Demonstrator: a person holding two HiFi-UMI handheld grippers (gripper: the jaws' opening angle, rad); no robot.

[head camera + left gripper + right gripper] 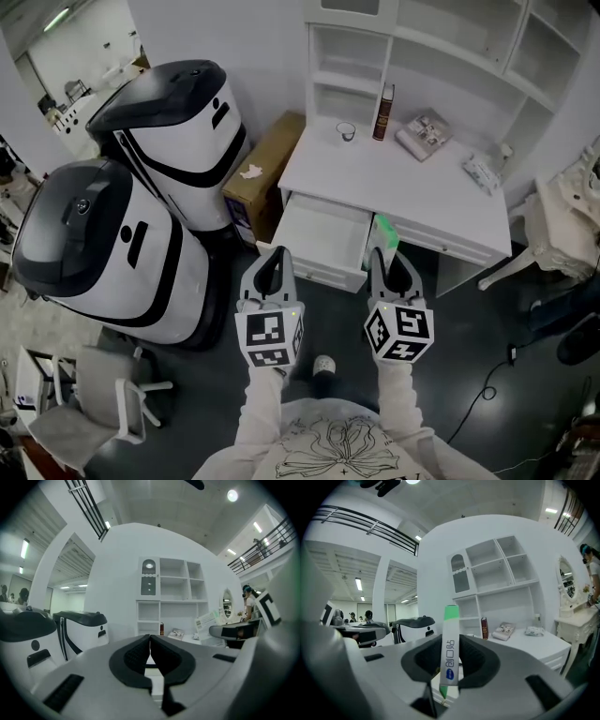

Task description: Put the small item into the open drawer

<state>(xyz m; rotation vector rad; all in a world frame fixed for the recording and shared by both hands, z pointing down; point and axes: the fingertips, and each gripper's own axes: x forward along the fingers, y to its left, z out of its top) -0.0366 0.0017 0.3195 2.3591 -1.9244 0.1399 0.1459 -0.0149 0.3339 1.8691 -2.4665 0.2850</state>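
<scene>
Two claws are mine, and the right claw [450, 666] carries the work: it is clenched on the small item, a slim flat strip [450, 641] pinched low down between the dark pads. The strip stands nearly upright out of the grip. Its body is white with blue print, both ends are green, and it looks thin and light, the kind of thing that could slip or bend if I squeeze carelessly. My left claw [150, 652] is closed on nothing, its pads meeting in a thin seam, and it hangs idle beside the other.

Just past both claws, in the head view, the drawer [323, 230] is pulled out of the white desk [412, 192], and what shows of its inside looks bare. The strip's green top [384, 232] shows against the drawer's right side, but it is held in the air and not inside.

So I judge the pick-up done and the drawer ready. What is left is to bring the strip over the opening, lower it and let go.

Farther back on the desk stand a cup [346, 131], a dark bottle [383, 112] and a book [424, 134], none of them in my way.
</scene>
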